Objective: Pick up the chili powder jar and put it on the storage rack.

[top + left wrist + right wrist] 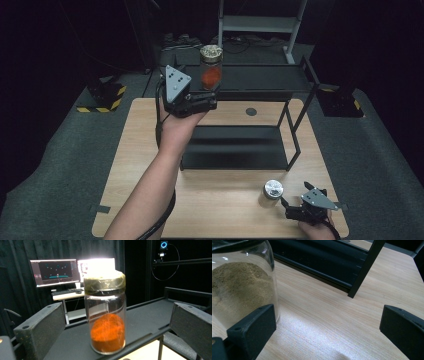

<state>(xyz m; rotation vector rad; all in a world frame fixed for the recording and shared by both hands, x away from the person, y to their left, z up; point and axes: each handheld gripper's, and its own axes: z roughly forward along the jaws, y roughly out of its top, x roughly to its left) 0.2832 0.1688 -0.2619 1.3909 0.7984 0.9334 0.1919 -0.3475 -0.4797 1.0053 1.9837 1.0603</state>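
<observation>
A glass jar of orange powder (211, 74) with a gold lid stands at the front left edge of the black rack's top shelf (265, 77). My left gripper (210, 96) is right in front of it, open. In the left gripper view the orange powder jar (107, 325) stands between the spread jaws, which do not touch it. A second jar, with tan powder and a silver lid (271, 192), stands on the wooden table (220, 210) near the front right. My right gripper (295, 197) sits open just right of it. The tan powder jar (239, 290) is beyond the left jaw.
The rack's lower shelf (235, 145) sits on the table, with a rack leg (364, 267) close ahead of my right gripper. Lit monitors (57, 271) and a keyboard stand far behind the rack. A striped yellow-black base (102, 97) lies on the floor at the left.
</observation>
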